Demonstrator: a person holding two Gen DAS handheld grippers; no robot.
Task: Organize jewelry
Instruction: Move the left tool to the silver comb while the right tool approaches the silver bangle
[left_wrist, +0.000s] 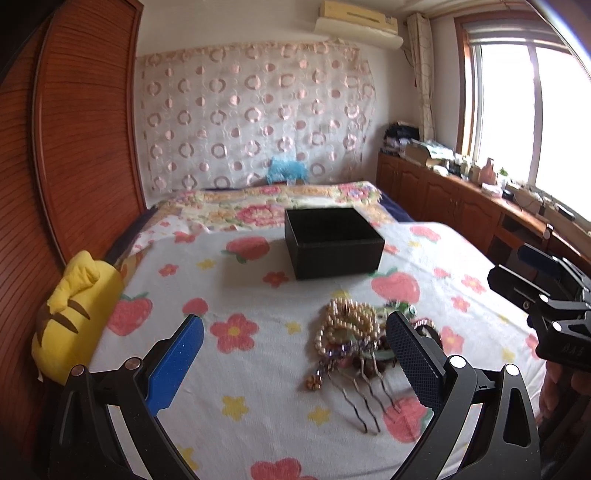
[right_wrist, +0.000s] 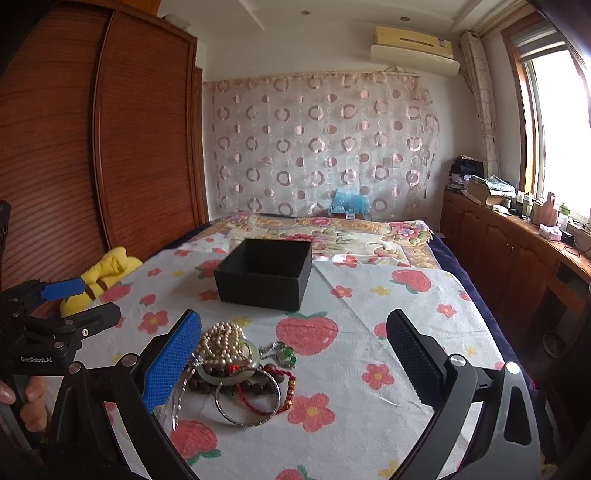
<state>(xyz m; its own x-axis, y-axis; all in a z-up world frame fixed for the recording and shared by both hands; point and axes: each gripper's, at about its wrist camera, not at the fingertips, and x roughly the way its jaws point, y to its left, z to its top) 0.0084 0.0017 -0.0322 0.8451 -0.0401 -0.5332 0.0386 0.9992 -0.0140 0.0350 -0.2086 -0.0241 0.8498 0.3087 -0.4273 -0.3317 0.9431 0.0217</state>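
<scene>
left wrist: low over bed (left_wrist: 258, 369), facing headboard wall | right wrist: same, nearer | shared: black box (left_wrist: 332, 243) (right_wrist: 264, 273), jewelry pile (left_wrist: 351, 332) (right_wrist: 236, 365)

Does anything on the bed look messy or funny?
Yes. The jewelry sits in one tangled heap on the fruit-print blanket: cream pearl strands, dark wooden bead bracelets, a silver bangle, a wavy hair comb. The open black box behind holds none that shows.
</scene>
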